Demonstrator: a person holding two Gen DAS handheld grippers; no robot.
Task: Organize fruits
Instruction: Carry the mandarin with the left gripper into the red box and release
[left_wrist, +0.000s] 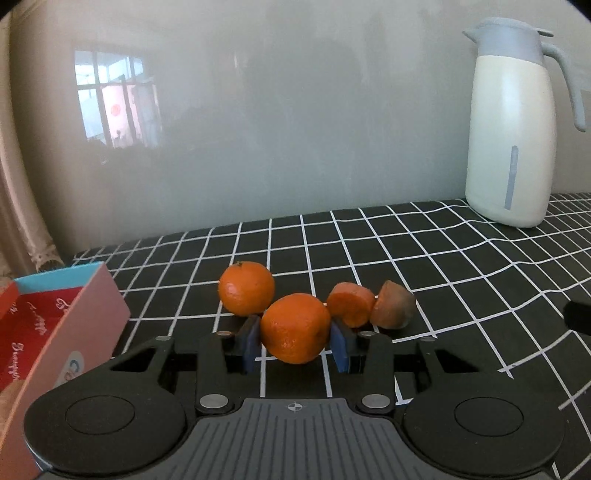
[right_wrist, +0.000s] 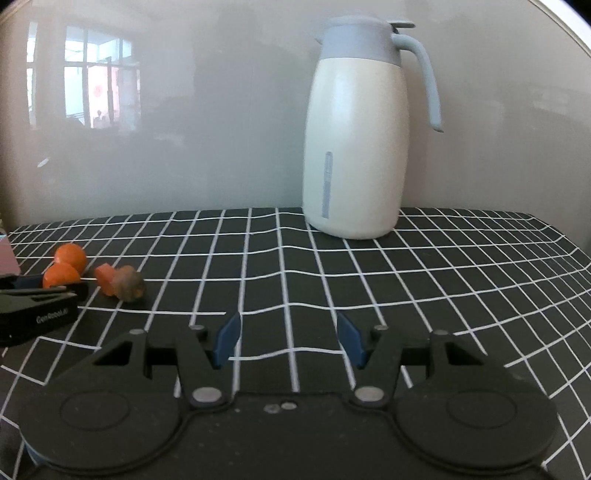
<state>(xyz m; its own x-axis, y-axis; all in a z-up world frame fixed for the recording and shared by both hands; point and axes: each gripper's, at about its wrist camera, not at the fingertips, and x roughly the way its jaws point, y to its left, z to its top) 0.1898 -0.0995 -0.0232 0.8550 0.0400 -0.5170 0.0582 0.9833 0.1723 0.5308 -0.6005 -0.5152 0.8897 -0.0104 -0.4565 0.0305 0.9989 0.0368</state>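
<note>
A whole orange sits on the black checked cloth between the blue pads of my left gripper, and both pads press on its sides. A second whole orange lies just behind it to the left. To the right lie an orange cut piece and a brownish piece, touching each other. The right wrist view shows the same fruit group at far left. My right gripper hovers over bare cloth with its jaws apart and nothing between them.
An open pink box with a red printed inside stands at the left edge, close to the left gripper. A tall cream jug with a grey-blue lid and handle stands at the back against the pale wall. The checked cloth spreads between them.
</note>
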